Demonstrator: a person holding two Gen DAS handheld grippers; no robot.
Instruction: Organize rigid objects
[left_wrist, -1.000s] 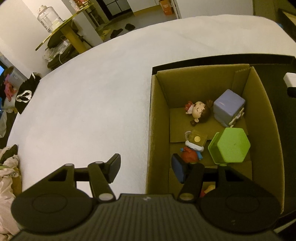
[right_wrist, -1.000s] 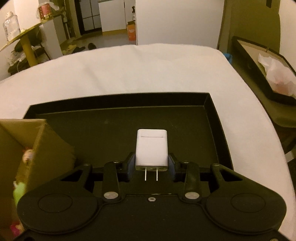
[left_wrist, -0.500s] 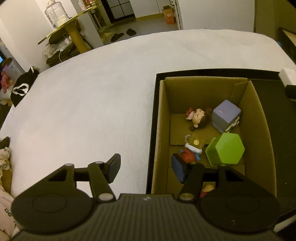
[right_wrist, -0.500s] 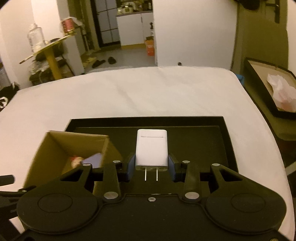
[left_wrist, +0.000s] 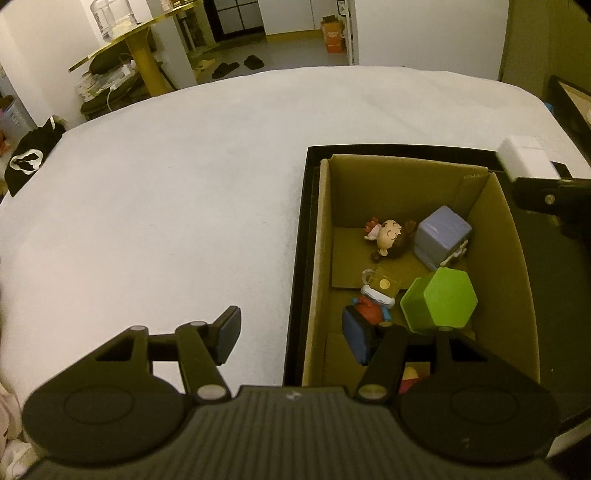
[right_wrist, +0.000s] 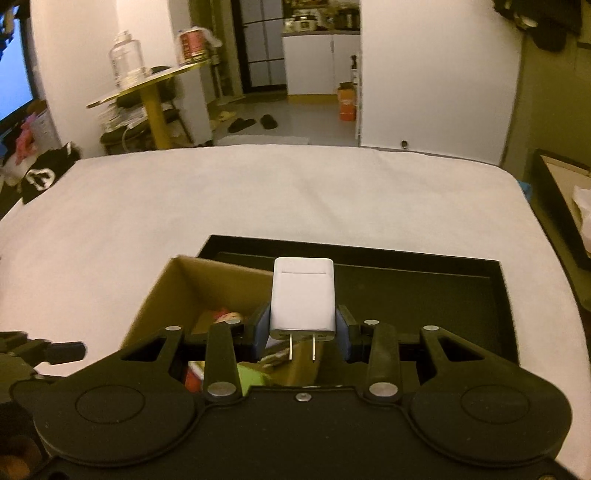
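1. The right gripper has its fingers pinching a white plug adapter by its two side faces, prongs pointing back toward the camera. That hold leaves the bottom of the body free, which likely suits lowering it into a container.
2. The adapter hangs in the air above the cardboard box, over the box's right wall where it meets the black tray. It touches neither.
3. The box sits in the left part of the tray, and the tray lies on the white bed toward its near right corner; gathering the toys inside seems to be the sorting goal.
4. The left gripper has its fingers spread, with nothing pinched; one finger is over the bed, the other inside the box's near left corner, perhaps to steady it.
5. Only the left wrist view shows the box's contents clearly: a doll figure, a purple cube, a green hexagonal block and a red-and-blue figure.
6. Only the right wrist view shows the grip on the adapter and the tray's bare right half.
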